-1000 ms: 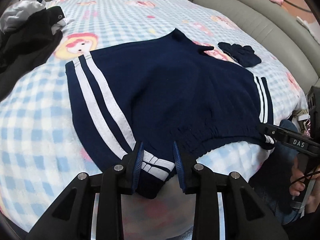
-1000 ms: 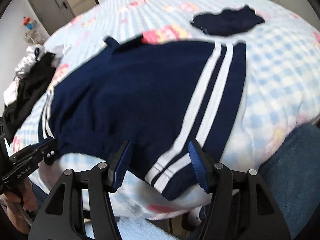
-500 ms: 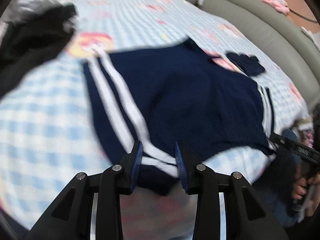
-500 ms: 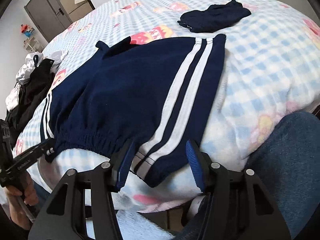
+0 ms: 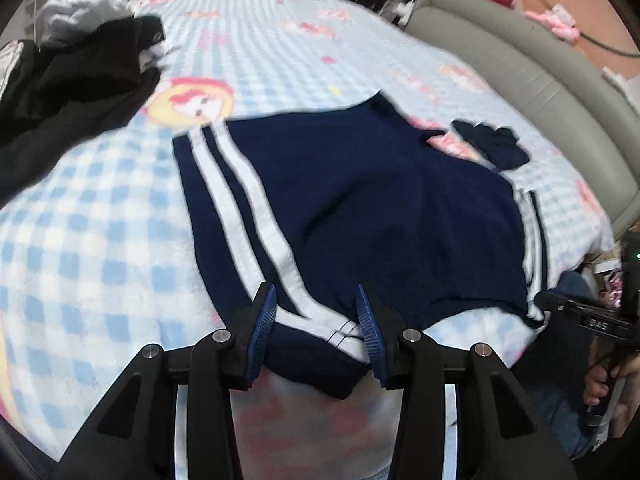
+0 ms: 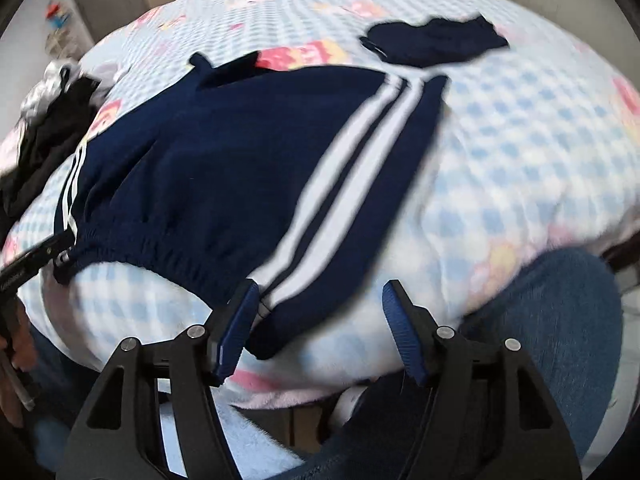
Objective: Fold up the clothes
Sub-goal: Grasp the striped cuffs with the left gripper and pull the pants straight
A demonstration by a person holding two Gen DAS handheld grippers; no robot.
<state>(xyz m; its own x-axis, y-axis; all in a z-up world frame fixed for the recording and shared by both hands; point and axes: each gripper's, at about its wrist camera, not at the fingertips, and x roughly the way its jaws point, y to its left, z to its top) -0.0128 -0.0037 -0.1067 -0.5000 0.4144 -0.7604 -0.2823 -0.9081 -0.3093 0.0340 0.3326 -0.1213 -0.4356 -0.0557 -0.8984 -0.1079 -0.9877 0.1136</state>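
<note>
Navy knit shorts (image 5: pixel 360 208) with two white side stripes and gathered elastic waistband, spread flat on fleecy blue-checked bed (image 5: pixel 100 220), waistband at near edge. Left hand-held gripper (image 5: pixel 316 324) opening astride left waist corner; right hand-held gripper (image 6: pixel 318 320) opening, right corner between ribbed blue pads (image 6: pixel 400 332), unpressed.

one navy shorts (image 5: pixel 360 208), two hand-held grippers (image 5: pixel 316 320)

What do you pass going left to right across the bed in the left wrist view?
Black clothes pile → cartoon face print on the blanket → navy striped shorts → small navy garment → grey bed frame.
</note>
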